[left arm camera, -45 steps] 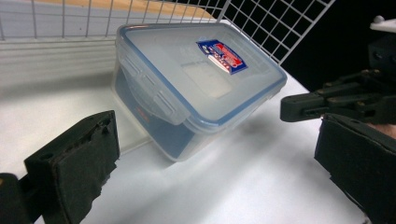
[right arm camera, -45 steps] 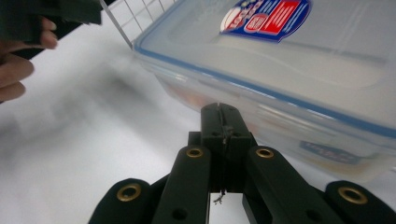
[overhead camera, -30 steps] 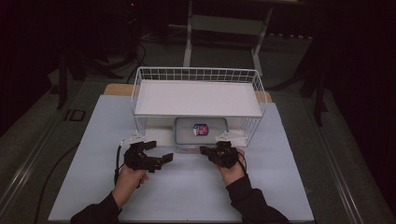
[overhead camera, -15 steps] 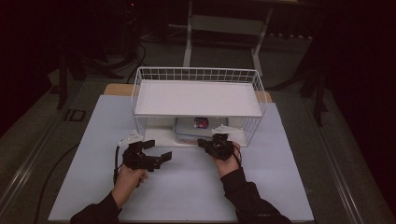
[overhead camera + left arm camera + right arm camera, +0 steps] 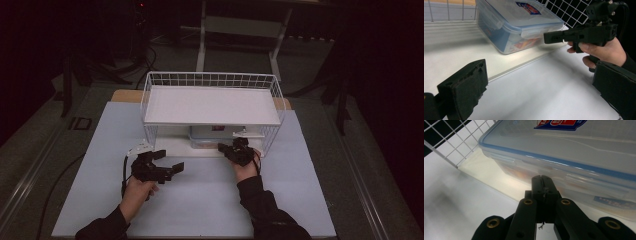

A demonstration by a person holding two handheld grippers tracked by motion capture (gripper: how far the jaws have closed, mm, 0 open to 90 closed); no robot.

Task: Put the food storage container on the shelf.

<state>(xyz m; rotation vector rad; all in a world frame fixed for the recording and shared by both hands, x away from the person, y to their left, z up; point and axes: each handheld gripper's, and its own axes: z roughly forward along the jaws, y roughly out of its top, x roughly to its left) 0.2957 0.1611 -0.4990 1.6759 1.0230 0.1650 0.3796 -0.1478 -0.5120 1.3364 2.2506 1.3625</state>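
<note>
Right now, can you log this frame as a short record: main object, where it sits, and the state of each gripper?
main object: clear plastic container with blue-rimmed lid
location: under the white wire shelf, on its base tray
right gripper: jaws shut, tips against the container's front side
left gripper: jaws open, nothing between them, apart from the container
surface: white table mat

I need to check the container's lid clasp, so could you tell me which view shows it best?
The left gripper view: the clear container shows its lid and front clasp whole. The right gripper view crops it close; in the high view the wire shelf mostly hides it.
</note>
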